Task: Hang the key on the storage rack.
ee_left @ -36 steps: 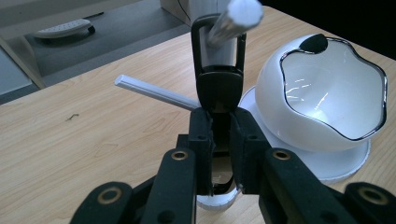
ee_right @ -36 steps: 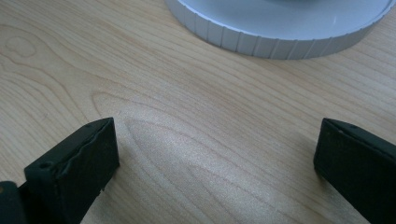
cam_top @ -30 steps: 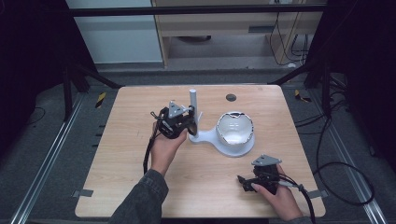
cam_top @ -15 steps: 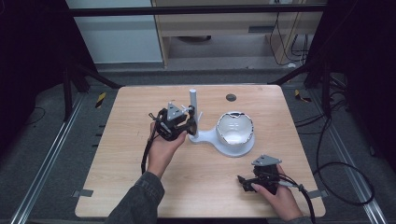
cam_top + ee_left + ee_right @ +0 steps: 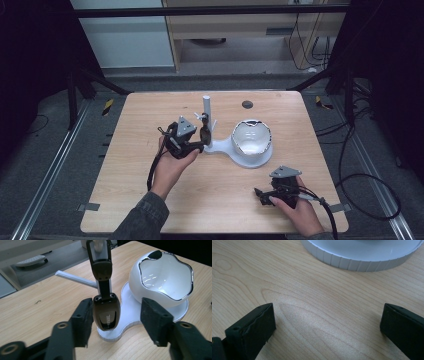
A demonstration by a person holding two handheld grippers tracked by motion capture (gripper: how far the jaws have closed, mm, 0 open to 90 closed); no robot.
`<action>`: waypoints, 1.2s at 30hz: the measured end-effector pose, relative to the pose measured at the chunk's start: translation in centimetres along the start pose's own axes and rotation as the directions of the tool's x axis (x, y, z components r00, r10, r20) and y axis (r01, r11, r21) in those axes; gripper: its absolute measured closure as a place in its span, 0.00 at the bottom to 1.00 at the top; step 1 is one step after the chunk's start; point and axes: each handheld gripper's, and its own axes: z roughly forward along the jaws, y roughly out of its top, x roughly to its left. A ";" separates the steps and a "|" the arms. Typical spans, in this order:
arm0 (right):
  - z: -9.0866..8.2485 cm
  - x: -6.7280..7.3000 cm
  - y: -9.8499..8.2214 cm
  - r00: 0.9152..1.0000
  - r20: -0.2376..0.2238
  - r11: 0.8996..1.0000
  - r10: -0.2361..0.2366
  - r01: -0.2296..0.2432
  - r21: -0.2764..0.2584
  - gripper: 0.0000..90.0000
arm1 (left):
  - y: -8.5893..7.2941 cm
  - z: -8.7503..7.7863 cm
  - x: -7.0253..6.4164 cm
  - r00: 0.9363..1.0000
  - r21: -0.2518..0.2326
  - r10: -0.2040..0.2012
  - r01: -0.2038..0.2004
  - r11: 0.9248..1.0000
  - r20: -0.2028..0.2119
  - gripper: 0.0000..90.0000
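A dark, glossy headset [image 5: 106,312] hangs on the post of a white stand [image 5: 130,301], its earpiece low against the post and just above the stand's flat base. The band runs up the post, and a thin white arm [image 5: 75,278] juts sideways from the post behind it. The stand sits near the middle of the wooden table [image 5: 150,210].

The left gripper [image 5: 115,317] is right at the stand's post. Its jaws have just been opening and now stand about halfway apart on either side of the earpiece. One pad sits just beside the earpiece, whether touching it I cannot tell; the other stands clear with a plain gap. It has hold of nothing.

On the same stand, on the side of the post away from the left gripper, sits a white bowl [image 5: 251,140] with a chrome, wavy rim.

The right gripper [image 5: 263,193] rests low on the table in front of the stand's bowl end, apart from it. Its jaws are wide apart over bare wood, and the ribbed edge of the stand's base shows just ahead
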 end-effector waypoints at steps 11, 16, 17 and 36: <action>0.0 0.0 0.0 1.000 0.001 1.000 -0.001 0.001 0.000 0.00 | -2.5 -1.3 -0.8 0.998 -0.003 -0.020 0.020 1.000 0.063 0.08; 0.0 0.0 0.0 1.000 0.001 1.000 -0.001 0.001 0.000 0.00 | -3.9 -1.9 -0.5 0.997 0.017 -0.007 0.006 1.000 0.071 0.08; 0.0 0.0 0.0 1.000 0.001 1.000 0.000 0.000 0.000 0.01 | -4.2 -1.9 -0.4 0.997 0.018 -0.009 0.007 1.000 0.075 0.08; 0.0 0.0 0.0 1.000 0.004 1.000 0.004 -0.004 0.000 0.00 | -9.7 -3.2 2.2 0.998 0.182 0.040 -0.050 0.982 0.055 0.07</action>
